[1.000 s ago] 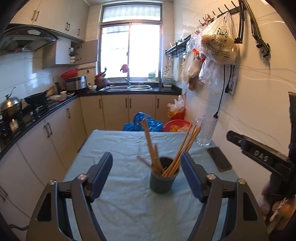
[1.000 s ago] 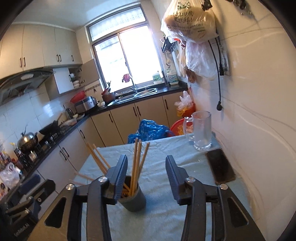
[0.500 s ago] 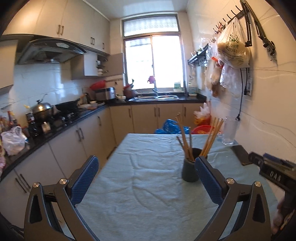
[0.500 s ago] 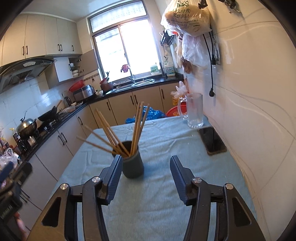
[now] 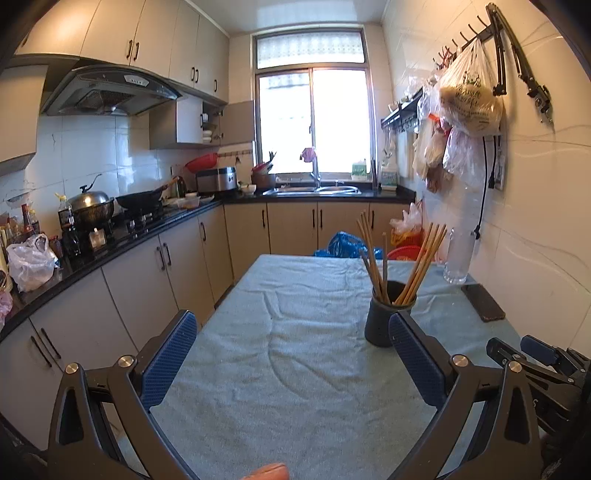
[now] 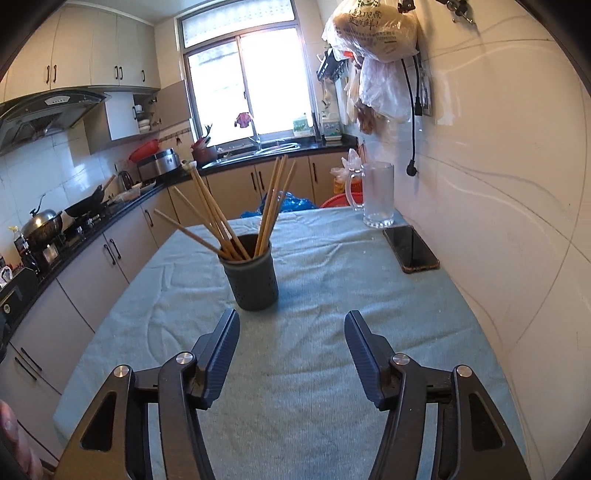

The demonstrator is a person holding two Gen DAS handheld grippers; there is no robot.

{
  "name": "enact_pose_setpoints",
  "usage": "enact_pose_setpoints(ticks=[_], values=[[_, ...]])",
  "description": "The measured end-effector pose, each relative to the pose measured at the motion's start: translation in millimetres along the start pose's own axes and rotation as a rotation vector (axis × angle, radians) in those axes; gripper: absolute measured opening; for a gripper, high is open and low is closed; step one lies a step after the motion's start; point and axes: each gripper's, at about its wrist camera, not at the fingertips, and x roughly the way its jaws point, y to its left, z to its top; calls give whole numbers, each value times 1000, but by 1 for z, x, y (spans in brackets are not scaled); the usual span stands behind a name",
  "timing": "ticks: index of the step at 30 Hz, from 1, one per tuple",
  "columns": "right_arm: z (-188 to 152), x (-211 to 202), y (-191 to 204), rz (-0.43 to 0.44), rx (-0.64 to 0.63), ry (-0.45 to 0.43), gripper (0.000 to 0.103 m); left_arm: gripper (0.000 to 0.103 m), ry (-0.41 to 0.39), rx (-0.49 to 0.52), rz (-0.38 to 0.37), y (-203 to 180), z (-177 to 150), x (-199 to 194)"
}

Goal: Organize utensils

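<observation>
A dark grey perforated utensil holder (image 6: 253, 275) stands upright on the table's light blue cloth (image 6: 317, 280), with several wooden chopsticks (image 6: 271, 206) fanned out of it. In the left wrist view the same holder (image 5: 380, 319) sits just beyond the right finger. My left gripper (image 5: 291, 347) is open wide, nothing between its blue pads. My right gripper (image 6: 291, 339) hangs short of the holder; its jaws are opening and hold nothing. The right gripper (image 5: 539, 365) also shows at the lower right of the left wrist view.
A glass mug (image 6: 376, 195) and a dark phone (image 6: 410, 248) lie by the wall on the right of the table. Plastic bags (image 6: 376, 33) hang from wall hooks above. A counter (image 5: 122, 236) with stove, wok and pots runs along the left.
Both grippers have drawn back from the holder, which earlier stood between or just behind their fingers. The left jaws spread wider; the right jaws spread a little.
</observation>
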Motion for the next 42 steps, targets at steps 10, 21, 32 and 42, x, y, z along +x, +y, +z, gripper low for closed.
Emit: enact_pose_setpoints(ticks=[10,21,32,42], values=[[-14,19,0,-41,12,69,65,103,107,33,20,-7,-15,24],[-21,36,1,-78,10,112,66,103,238,27,20,-7,-31,56],[-23,39,14,-111,-41,92,66,103,294,37,-10,-9,-42,70],[-24,40,13,-128,-49,81,68,103,310,33,-18,-8,-44,74]])
